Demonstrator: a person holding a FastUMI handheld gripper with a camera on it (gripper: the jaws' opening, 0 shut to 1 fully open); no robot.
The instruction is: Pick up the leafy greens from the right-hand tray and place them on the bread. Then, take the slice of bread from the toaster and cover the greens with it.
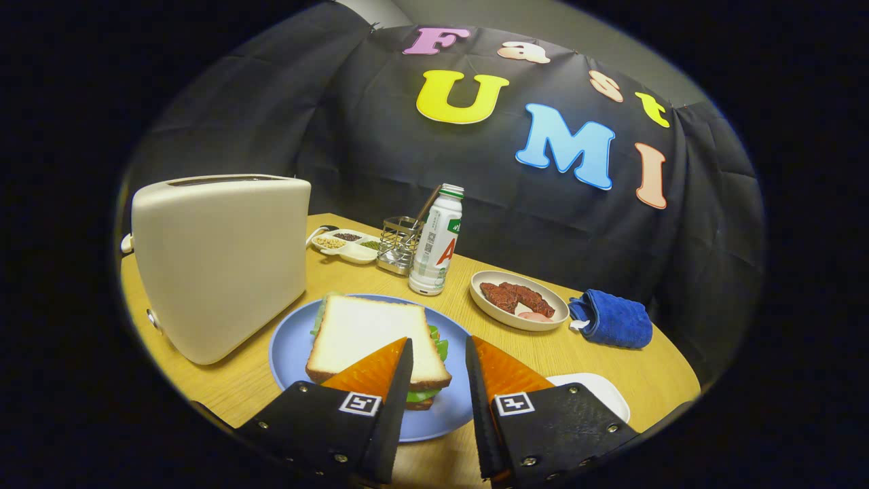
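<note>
Resting on the plate (292, 353), bread (370, 329) already covers the greens (441, 348); tongs (438, 367) parted, holding nothing; toaster (217, 261) slot hidden.

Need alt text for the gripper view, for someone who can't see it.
The gripper hangs open and empty above a blue round plate holding a white bread slice laid over leafy greens. A cream toaster stands beside the plate on the wooden table.

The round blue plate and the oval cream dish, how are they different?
The round blue plate lies just ahead of the open gripper; the oval cream dish sits beyond it. The plate is bigger and flatter, the dish deeper. The plate bears a sandwich, the dish dark red meat strips. Both rest on the wooden table.
</note>
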